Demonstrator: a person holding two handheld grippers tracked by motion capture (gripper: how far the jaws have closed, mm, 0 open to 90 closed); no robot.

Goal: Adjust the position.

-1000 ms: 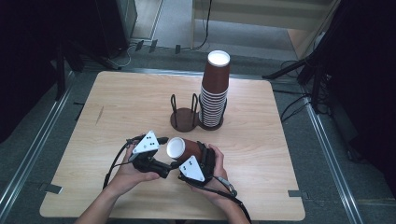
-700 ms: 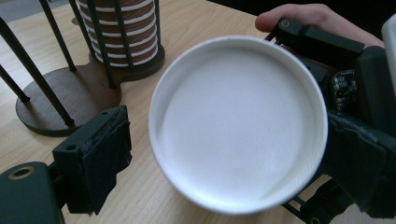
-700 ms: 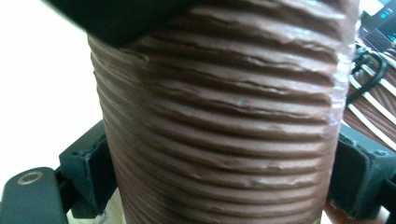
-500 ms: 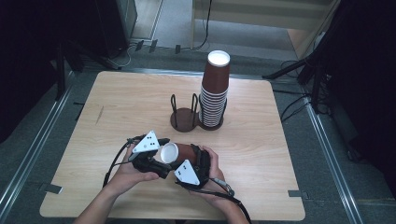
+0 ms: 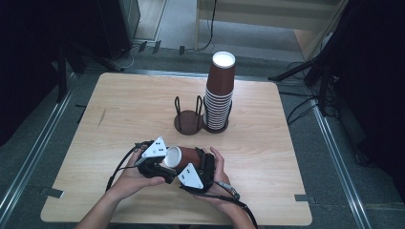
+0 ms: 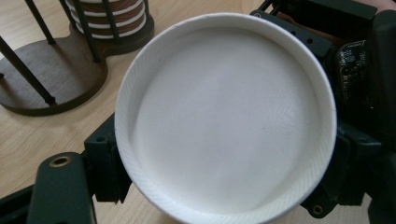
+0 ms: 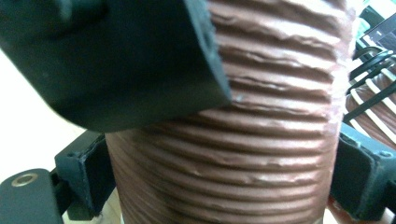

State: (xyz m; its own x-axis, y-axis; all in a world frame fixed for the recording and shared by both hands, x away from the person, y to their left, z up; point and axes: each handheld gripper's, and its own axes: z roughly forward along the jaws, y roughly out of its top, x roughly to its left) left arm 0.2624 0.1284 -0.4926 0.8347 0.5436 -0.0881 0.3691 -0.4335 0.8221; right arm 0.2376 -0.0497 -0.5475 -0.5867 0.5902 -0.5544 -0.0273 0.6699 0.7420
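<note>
Hands low near table edge, left gripper [image 5: 160, 164] and right gripper [image 5: 198, 167] both clamping brown cup [image 5: 184, 156]

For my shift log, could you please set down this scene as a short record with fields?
held item: brown paper cup, on its side, white inside facing left
right hand-held gripper: jaws closed on the cup's ribbed wall
left hand-held gripper: at the cup's rim; grip unclear
cup stack: upright in one side of the wire holder
holder's other side: empty
surface: wooden table
</note>
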